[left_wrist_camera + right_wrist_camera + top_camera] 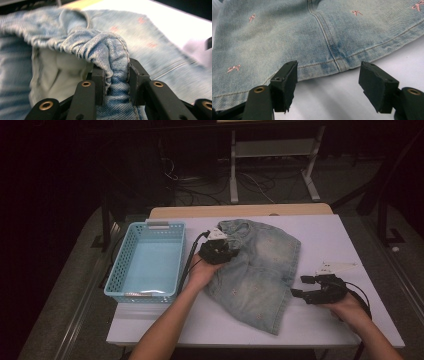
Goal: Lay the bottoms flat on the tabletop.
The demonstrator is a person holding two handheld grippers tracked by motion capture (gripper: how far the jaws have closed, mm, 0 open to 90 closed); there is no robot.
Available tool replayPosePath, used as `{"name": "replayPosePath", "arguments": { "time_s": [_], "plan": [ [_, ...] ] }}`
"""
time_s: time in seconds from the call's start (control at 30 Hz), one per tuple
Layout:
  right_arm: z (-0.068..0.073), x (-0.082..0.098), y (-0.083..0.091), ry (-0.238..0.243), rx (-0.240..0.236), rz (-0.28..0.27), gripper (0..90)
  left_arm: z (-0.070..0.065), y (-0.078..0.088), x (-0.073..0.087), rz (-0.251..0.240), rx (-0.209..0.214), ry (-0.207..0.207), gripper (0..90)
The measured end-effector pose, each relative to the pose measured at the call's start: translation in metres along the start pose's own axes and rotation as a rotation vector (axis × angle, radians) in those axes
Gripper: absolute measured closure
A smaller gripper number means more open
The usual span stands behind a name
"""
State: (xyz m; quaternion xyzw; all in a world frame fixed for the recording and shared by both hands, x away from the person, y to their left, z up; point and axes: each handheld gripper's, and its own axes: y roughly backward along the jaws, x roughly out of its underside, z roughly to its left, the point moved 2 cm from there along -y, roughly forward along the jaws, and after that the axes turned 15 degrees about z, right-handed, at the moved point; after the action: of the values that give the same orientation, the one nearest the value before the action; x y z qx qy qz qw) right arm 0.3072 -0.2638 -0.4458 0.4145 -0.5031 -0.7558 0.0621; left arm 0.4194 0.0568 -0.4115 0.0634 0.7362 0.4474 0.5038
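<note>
At nine o'clock the basket (146, 260) sits with nothing in it, so nothing looks packed yet. At the table's centre the left gripper (218, 251) pinches the gathered waistband of the shorts (260, 270), which lie flat. At three o'clock the right gripper (312, 287) waits spread by the hem; folding and loading seem left.

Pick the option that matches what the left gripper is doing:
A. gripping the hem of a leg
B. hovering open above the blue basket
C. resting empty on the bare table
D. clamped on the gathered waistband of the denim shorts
D: in the left gripper view, the left gripper has its jaws pressed on a bunched fold of the elastic waistband of the denim shorts.
</note>
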Motion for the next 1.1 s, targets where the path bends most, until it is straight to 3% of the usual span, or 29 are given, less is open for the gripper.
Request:
{"name": "replayPosePath", "arguments": {
  "time_s": [0.3,0.47,0.6,0.73,0.83,0.97,1.1],
  "plan": [
    [-0.001,0.001,0.001,-0.007,0.001,-0.003,30.9,-0.014,-0.014,-0.03,-0.088,0.062,-0.085,70.1],
    [0.0,0.001,0.001,-0.004,0.003,-0.006,30.9,-0.019,-0.031,-0.04,-0.117,0.117,-0.099,70.0],
    [0.0,0.0,0.001,-0.002,0.003,-0.006,30.9,-0.025,-0.046,-0.042,-0.113,0.154,-0.107,69.3],
    [0.0,0.001,0.001,-0.001,0.001,-0.007,30.9,-0.022,-0.059,-0.038,-0.062,0.139,-0.096,65.5],
    [0.0,0.0,0.001,0.001,0.0,-0.006,30.9,-0.02,-0.062,-0.036,-0.038,0.127,-0.083,57.6],
    [0.0,0.0,0.001,0.003,0.001,-0.007,30.9,-0.019,-0.053,-0.034,-0.011,0.067,-0.068,43.9],
    [0.001,0.0,0.001,-0.001,-0.001,-0.009,30.8,-0.017,-0.039,-0.03,-0.002,0.022,-0.037,23.9]
  ]
}}
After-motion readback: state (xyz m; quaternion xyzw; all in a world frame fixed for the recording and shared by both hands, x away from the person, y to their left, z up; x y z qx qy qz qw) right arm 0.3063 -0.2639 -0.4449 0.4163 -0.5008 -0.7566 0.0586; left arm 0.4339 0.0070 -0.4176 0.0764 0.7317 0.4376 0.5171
